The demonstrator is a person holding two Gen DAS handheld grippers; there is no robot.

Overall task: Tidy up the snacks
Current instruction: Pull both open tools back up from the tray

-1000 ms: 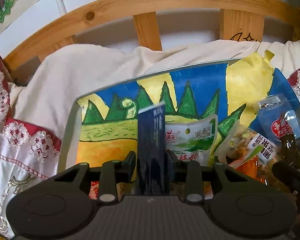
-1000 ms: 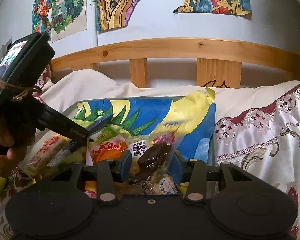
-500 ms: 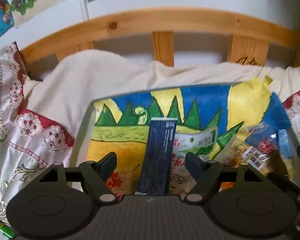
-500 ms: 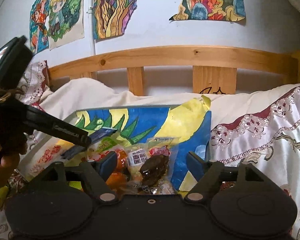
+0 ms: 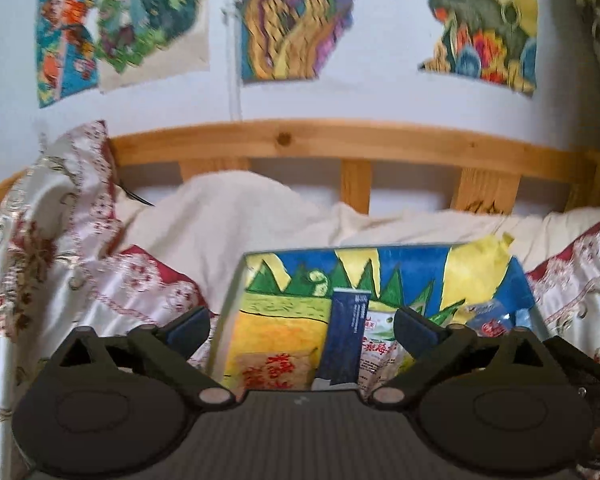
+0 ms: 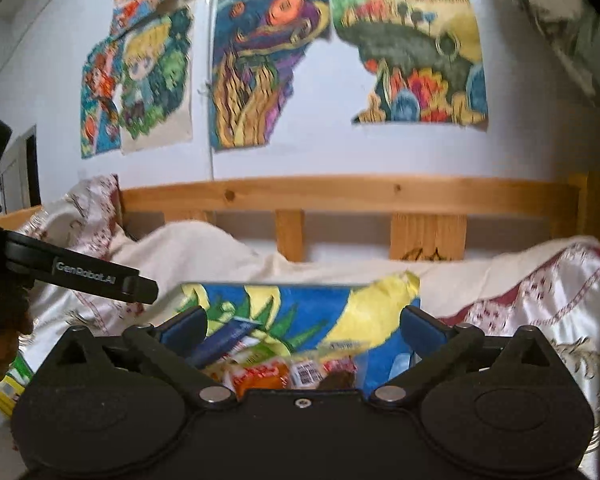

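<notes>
A tray (image 5: 230, 312) lined with a painted landscape lies on the bed and holds several snack packets. A dark blue packet (image 5: 346, 340) lies on it beside a green-and-white packet (image 5: 380, 336). My left gripper (image 5: 302, 328) hovers above and short of them, its jaws opening wide with nothing pressed between them. In the right wrist view, my right gripper (image 6: 304, 328) is also opening above the tray (image 6: 284, 292), over an orange packet (image 6: 260, 376) and a brown snack packet (image 6: 338, 378). The dark blue packet (image 6: 224, 338) lies at the left. Neither gripper holds anything.
A wooden headboard (image 6: 340, 196) runs behind the bed, with paintings (image 6: 260, 72) on the wall above. A cream blanket (image 5: 228, 220) and embroidered quilt (image 6: 540, 300) surround the tray. A finger of the left gripper (image 6: 100, 276) and a hand (image 6: 0, 344) stand at the left.
The left gripper let go of the dark blue packet and the right let go of the brown snack packet. Both opened wide, rose and drew back from the tray.
</notes>
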